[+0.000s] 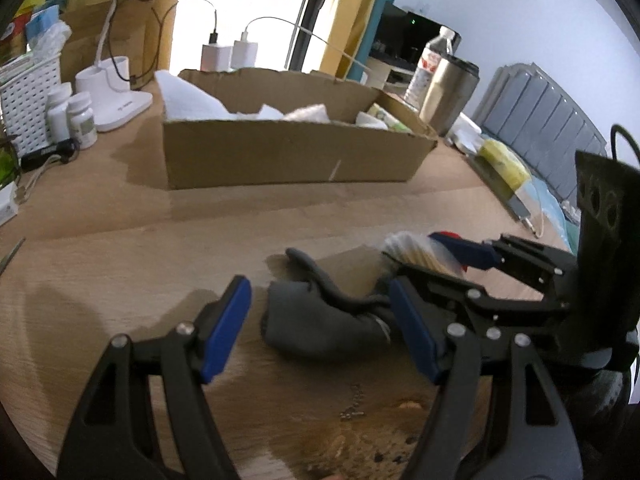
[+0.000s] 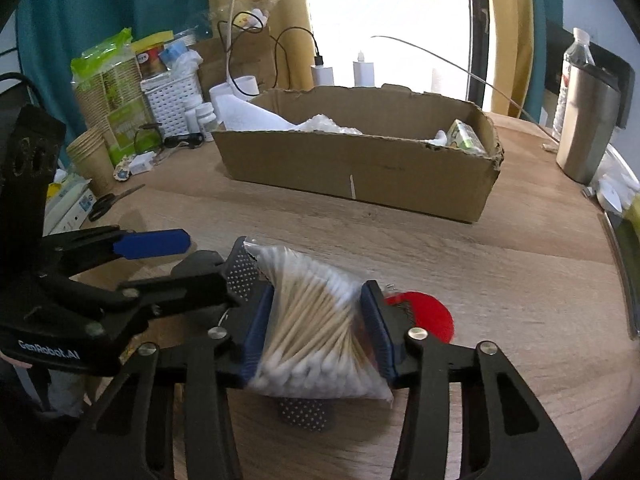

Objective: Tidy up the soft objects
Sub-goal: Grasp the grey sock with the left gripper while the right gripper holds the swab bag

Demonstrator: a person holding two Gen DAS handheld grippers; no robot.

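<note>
A clear bag of cotton swabs (image 2: 316,320) sits between the blue pads of my right gripper (image 2: 320,330), which is shut on it just above the wooden table (image 2: 500,280). A dark dotted strip (image 2: 304,414) lies under the bag, and a red disc (image 2: 434,316) lies beside it. My left gripper (image 1: 320,330) is open, with a dark grey cloth item (image 1: 316,324) lying on the table between its fingers. In the left wrist view, my right gripper (image 1: 424,258) holds the swab bag (image 1: 412,246) just behind that cloth. An open cardboard box (image 1: 288,156) behind them holds white padding and a green pack.
A steel tumbler (image 2: 586,128) and a water bottle (image 2: 576,56) stand at the right. A white basket (image 2: 172,98), pill bottles (image 1: 82,120), paper cups (image 2: 90,156), scissors (image 2: 110,202) and a lamp base (image 1: 120,100) crowd the left. A brown stain (image 1: 360,440) marks the near table.
</note>
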